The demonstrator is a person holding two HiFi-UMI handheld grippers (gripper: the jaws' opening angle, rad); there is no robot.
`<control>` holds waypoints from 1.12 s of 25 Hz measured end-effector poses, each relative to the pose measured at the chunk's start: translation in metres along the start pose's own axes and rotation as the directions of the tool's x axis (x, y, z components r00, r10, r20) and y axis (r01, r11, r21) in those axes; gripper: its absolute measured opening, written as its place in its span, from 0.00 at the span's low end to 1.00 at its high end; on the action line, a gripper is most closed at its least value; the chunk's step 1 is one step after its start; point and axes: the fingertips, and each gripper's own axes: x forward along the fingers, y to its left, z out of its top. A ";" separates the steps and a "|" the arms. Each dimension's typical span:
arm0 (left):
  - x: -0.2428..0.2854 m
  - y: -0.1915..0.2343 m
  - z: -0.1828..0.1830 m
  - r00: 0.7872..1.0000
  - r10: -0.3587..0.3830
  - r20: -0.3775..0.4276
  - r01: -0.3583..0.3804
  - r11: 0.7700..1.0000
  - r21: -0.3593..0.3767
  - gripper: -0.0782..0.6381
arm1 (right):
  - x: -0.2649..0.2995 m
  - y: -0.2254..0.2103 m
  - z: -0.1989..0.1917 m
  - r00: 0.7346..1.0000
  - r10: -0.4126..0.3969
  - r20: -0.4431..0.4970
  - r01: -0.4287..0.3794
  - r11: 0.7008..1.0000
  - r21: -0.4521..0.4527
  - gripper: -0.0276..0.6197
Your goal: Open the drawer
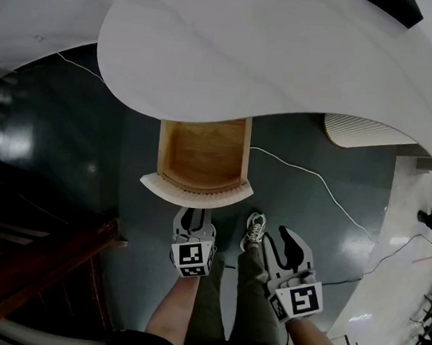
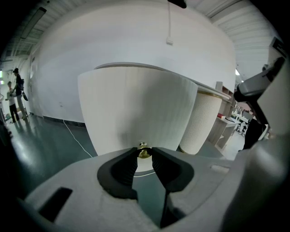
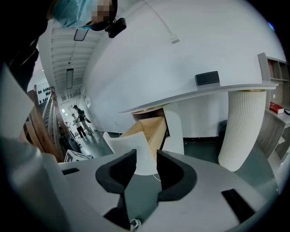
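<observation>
- White curved desk top (image 1: 233,50) fills the upper head view; a ribbed white pedestal (image 1: 361,131) stands under it at right, on dark floor (image 1: 90,158).
- Drawer (image 1: 166,149) stands pulled out from under the desk edge, toward the person. Inside, only its bare wooden bottom and walls show.
- Drawer front (image 1: 196,192) is white and curved; in the left gripper view it fills the middle as a ribbed face (image 2: 136,108).
- Left gripper (image 1: 193,222) sits right at the middle of the drawer front. Jaws drawn in narrow, pads pressed on either side of the small brass knob (image 2: 144,152).
- Right gripper (image 1: 281,240) hangs to the right, apart from the drawer. Jaws stand partly spread with nothing between them (image 3: 146,158); the drawer shows beyond.
- Thin white cable (image 1: 305,171) runs across the floor from the drawer's right side.
</observation>
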 end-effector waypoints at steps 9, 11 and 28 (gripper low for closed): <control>-0.003 -0.003 -0.002 0.999 -0.031 -0.031 0.033 0.997 0.074 0.26 | -0.001 0.011 0.005 1.000 0.004 0.001 -0.004 1.000 -0.028 0.26; -0.007 -0.003 0.001 0.999 -0.043 -0.030 0.046 0.996 0.080 0.26 | -0.003 0.015 0.007 1.000 0.006 -0.003 -0.007 0.999 -0.038 0.26; -0.087 0.026 0.046 0.995 -0.100 -0.009 0.100 0.988 0.117 0.33 | -0.018 0.064 0.049 0.996 -0.026 0.083 0.029 0.999 -0.039 0.26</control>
